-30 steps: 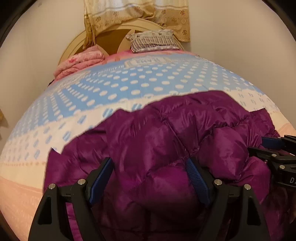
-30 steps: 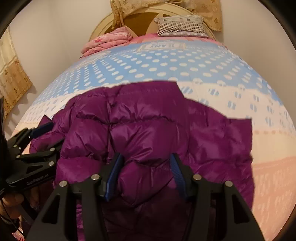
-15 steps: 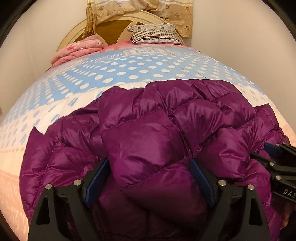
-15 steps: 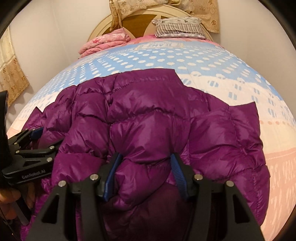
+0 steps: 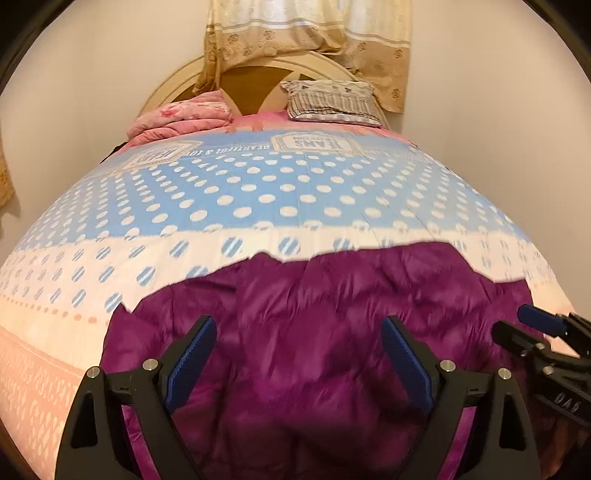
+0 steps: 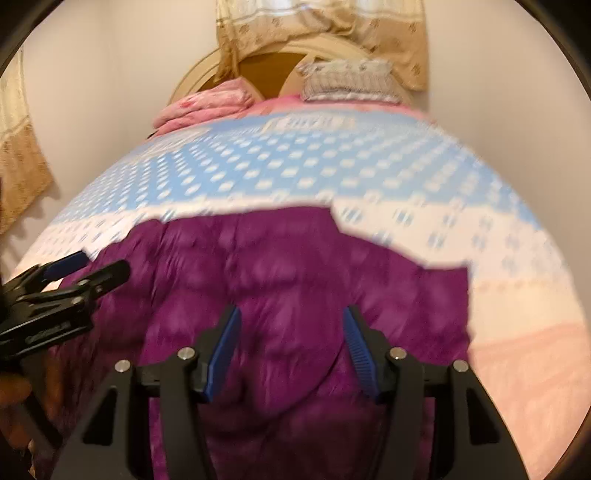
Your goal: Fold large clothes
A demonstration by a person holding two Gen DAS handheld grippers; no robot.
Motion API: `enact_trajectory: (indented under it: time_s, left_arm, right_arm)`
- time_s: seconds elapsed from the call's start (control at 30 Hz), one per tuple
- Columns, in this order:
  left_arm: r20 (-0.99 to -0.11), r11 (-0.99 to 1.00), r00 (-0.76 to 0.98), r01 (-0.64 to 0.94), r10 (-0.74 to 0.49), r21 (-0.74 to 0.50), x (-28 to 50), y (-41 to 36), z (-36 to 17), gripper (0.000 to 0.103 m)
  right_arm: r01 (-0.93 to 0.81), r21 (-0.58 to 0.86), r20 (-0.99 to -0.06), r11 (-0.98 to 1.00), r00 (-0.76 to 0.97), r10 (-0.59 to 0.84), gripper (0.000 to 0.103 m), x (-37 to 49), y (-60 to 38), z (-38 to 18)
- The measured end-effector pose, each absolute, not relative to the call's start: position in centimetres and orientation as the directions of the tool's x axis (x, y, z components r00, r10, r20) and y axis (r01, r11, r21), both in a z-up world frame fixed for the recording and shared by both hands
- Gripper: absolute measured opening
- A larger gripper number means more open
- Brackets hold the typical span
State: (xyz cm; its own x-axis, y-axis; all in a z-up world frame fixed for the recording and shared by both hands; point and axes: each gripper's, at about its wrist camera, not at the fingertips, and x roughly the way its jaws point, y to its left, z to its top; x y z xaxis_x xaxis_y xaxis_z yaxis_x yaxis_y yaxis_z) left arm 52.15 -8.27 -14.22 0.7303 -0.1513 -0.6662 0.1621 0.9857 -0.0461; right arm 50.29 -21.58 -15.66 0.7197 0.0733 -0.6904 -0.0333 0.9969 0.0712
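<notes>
1. Bedroom scene: bed (image 5: 258, 199) with blue polka-dot cover that fades to cream, then pink, toward the near edge; plain pale walls.
2. Far end: rounded headboard (image 5: 255, 79), beige curtain (image 5: 306, 33) draped over its top, striped pillow (image 5: 332, 101) to the right, folded pink blanket (image 5: 181, 118) to the left.
3. Purple puffer jacket (image 5: 332, 314) lies on the near part of the bed, over the cream and pink bands, bunched up and glossy (quilted panels, both views motion-blurred).
4. Left gripper (image 5: 299, 354): jaws set wide and opening, blue pads angled outward. Jacket fabric sits between the pads; they don't look pressed on it, though the blur makes that hard to confirm.
5. Right gripper (image 6: 291, 343): jaws apart at a moderate gap, a puffed fold of the jacket between them; pads appear beside the fabric rather than squeezing it.
6. Each gripper shows in the other's view: the right one at the right edge of the left wrist view, the left one at the left edge of the right wrist view, both over the jacket's sides.
7. Part of a hand (image 6: 14, 402) visible at the lower left of the right wrist view, behind the left gripper's body.
</notes>
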Motion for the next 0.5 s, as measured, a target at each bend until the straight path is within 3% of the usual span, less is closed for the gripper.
enact_trajectory:
  time_s: [0.2,0.5]
  left_arm:
    - [-0.729,0.992,0.684,0.082,0.012,0.093,54.4,-11.1,-18.5,0.091]
    - [-0.772,0.996,0.636,0.083,-0.028,0.032,55.1,-10.6,-21.6,0.093]
  right_arm:
    - [0.073,0.022,-0.753,0.997,0.658,-0.032,0.061,53.7,-20.5,-19.6]
    - [0.079,0.014,-0.747,0.997,0.663,-0.043,0.064,53.4,-20.6,-21.6]
